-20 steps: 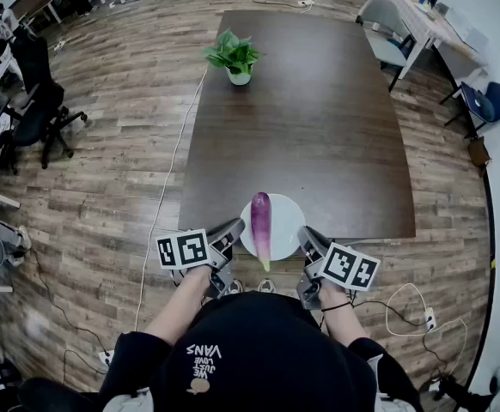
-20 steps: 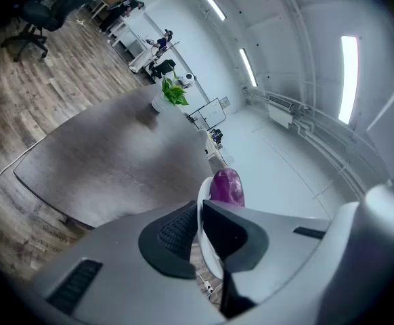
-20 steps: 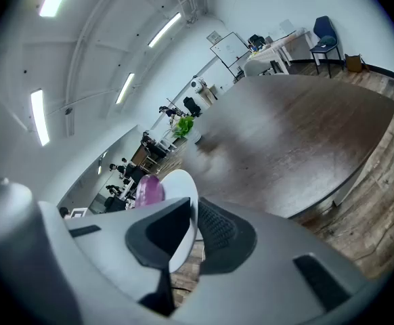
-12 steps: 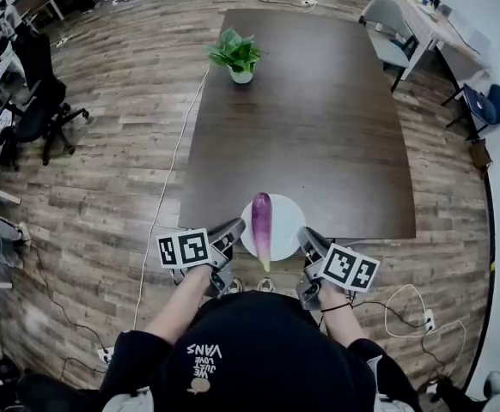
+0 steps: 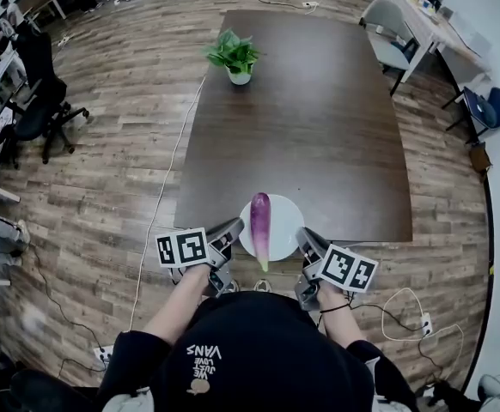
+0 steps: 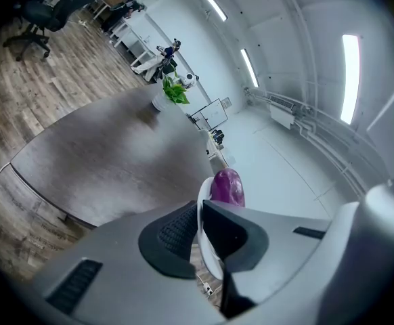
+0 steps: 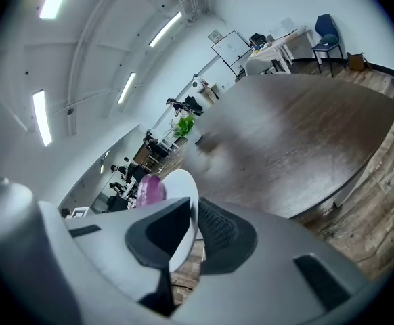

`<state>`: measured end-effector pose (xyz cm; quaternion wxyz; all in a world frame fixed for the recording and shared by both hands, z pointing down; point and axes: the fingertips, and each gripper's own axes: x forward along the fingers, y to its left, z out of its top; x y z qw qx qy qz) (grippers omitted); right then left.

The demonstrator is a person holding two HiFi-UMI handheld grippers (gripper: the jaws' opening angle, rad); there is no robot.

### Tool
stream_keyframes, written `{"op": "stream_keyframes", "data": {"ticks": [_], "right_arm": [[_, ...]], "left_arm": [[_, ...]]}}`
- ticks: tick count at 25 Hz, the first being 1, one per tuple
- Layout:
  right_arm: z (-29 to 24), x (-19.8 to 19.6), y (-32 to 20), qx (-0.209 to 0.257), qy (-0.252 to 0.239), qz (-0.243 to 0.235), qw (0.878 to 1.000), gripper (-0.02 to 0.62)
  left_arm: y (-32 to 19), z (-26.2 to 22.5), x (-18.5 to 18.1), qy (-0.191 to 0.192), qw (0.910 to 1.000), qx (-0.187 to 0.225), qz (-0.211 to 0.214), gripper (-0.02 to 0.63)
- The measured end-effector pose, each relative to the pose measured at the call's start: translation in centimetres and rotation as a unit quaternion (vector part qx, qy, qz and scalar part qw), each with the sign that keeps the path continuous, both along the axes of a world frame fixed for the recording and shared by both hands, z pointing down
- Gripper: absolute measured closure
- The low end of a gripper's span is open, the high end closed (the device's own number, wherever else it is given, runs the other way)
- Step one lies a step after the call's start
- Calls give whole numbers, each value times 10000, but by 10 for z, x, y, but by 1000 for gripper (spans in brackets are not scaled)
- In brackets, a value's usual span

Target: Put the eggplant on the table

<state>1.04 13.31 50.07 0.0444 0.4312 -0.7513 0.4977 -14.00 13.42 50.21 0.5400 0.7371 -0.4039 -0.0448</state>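
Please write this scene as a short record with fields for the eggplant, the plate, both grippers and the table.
eggplant: purple, lying on the plate
plate: white, at the table's near edge; resting or lifted, cannot tell
left gripper: shut on plate's left rim
right gripper: shut on plate's right rim
table: dark, potted plant at far end

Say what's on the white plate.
A long purple eggplant lies on the round white plate; left gripper and right gripper clamp its rim. The surface beneath the eggplant is hidden.
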Motion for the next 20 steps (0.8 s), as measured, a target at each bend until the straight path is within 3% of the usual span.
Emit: {"op": "stream_keyframes", "data": {"ticks": [10,20], "right_arm": [[6,27,-6,26,53,-282,9996,549],[11,16,-22,-43,69,-392,9992,549]], "left_arm": [[4,9,27,115,9996,-31,-269,578],[-8,12,16,125,9991,-104,-385,578]]}}
